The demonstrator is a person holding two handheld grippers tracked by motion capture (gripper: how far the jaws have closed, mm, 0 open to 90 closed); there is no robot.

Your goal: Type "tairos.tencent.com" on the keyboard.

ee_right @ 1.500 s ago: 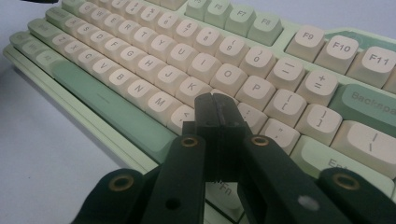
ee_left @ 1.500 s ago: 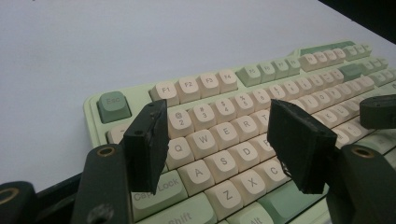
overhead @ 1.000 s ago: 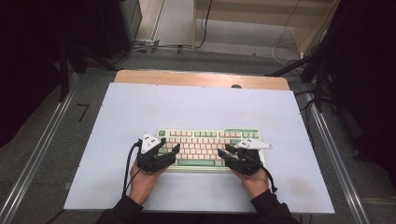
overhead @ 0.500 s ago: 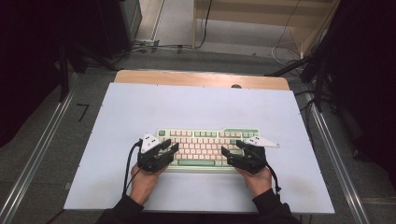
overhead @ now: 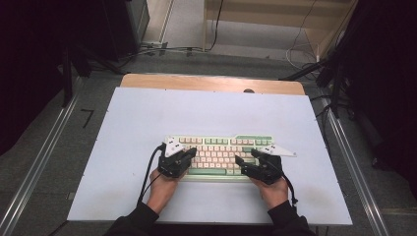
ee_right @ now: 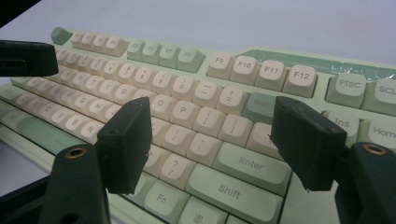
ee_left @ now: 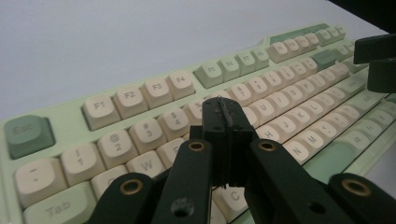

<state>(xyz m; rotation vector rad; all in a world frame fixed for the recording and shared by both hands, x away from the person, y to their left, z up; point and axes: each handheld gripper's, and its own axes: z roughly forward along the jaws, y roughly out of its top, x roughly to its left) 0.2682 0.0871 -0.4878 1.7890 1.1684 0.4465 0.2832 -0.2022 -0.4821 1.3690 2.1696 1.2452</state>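
Grippers over keyboard (overhead: pixel 223 152): left (ee_left: pixel 224 122) closed, right (ee_right: pixel 212 140) apart.

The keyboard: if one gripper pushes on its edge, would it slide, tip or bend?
The keyboard looks like a rigid one-piece case, so it probably won't bend. It lies flat and low on the smooth table, so it would likely slide or pivot rather than tip. Individual keys would probably give under pressure.
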